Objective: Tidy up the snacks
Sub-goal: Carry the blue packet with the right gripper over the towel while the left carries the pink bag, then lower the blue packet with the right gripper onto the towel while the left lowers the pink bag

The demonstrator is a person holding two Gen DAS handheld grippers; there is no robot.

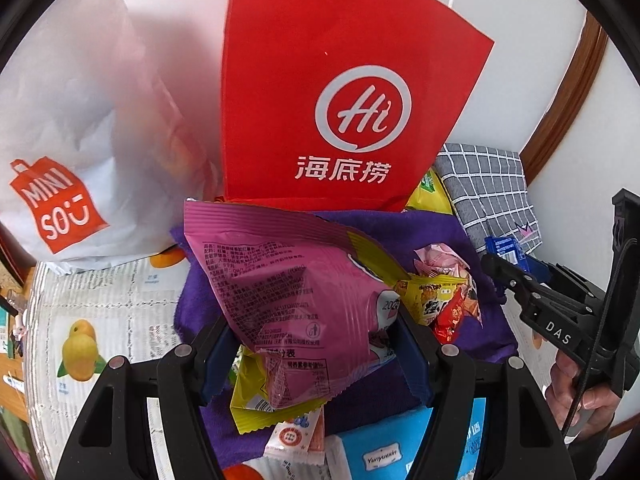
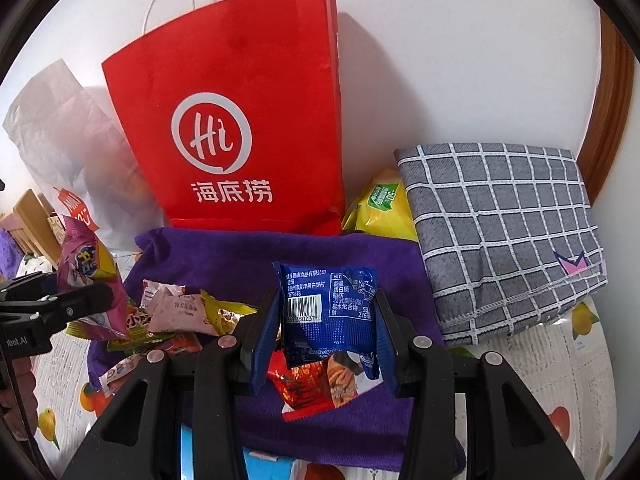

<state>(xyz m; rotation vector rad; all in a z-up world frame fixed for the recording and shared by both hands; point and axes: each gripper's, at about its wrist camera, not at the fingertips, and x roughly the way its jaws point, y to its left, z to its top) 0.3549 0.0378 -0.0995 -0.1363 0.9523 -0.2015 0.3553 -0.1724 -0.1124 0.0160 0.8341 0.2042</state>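
The left tool (image 1: 316, 344) is gripping a crinkly magenta plastic snack packet (image 1: 296, 288); the right tool (image 2: 326, 328) is clenching a glossy blue foil packet (image 2: 330, 312). Both are hanging over the purple towel (image 2: 224, 260), the red paper bag (image 2: 240, 132) at twelve o'clock. A slippery packet could slide out.

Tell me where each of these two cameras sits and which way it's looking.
Left wrist: on the left hand-held gripper, looking down along its fingers at the pink snack bag it grips; the right hand-held gripper and a hand show at right.
Right wrist: on the right hand-held gripper, looking down at the blue packet it grips; the left hand-held gripper shows at left.
Shared: red paper bag, purple cloth, checked cloth.
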